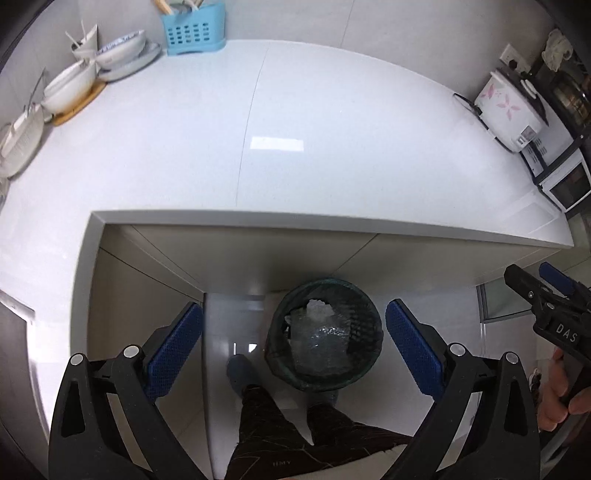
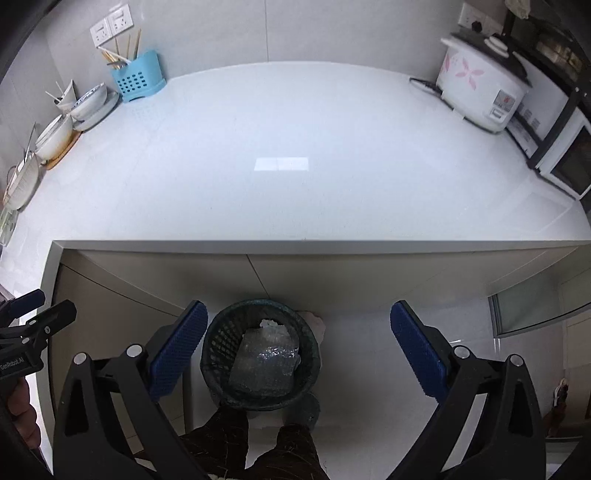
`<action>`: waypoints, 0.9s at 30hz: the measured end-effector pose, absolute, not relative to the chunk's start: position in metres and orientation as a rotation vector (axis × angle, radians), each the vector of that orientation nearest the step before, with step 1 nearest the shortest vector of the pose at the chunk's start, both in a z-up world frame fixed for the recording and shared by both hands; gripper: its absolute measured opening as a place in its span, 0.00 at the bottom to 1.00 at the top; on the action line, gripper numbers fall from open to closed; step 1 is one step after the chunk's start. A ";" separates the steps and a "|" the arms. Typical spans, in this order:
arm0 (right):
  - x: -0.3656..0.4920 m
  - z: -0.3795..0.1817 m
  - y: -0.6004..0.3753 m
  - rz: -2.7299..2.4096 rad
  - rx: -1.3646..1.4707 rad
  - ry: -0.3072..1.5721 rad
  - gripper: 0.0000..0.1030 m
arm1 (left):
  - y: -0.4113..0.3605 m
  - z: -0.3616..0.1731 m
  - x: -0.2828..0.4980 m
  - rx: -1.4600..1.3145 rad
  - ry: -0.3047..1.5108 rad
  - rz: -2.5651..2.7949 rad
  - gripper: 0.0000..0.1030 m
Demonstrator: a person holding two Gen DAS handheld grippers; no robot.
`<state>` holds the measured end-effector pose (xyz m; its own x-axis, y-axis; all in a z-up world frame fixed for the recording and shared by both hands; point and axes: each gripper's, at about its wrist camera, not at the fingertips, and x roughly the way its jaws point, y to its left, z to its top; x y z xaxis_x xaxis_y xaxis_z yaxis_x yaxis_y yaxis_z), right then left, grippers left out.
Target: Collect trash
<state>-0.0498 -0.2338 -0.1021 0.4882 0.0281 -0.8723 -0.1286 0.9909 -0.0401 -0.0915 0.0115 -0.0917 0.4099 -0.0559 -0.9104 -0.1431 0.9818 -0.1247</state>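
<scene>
A dark mesh waste basket stands on the floor below the counter's front edge. Inside it lie a clear bubble-wrap sheet and a crumpled white wad. High above the basket, my left gripper is open with nothing between its blue pads. My right gripper is also wide open and holds nothing; its blue pads frame the basket. In the left wrist view the right gripper shows at the right edge, held by a hand.
The white counter carries stacked bowls, a blue utensil caddy, a rice cooker and a microwave. A person's legs stand by the basket.
</scene>
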 end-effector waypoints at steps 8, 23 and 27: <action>-0.066 -0.080 -0.230 0.110 -0.101 1.048 0.92 | -0.006 -0.061 -0.097 -0.138 1.108 0.057 0.94; -0.072 -0.090 -0.235 0.104 -0.107 1.068 0.92 | -0.013 -0.073 -0.103 -0.106 1.123 0.066 0.94; -0.074 -0.090 -0.235 0.105 -0.113 1.068 0.92 | -0.012 -0.071 -0.104 -0.108 1.123 0.070 0.94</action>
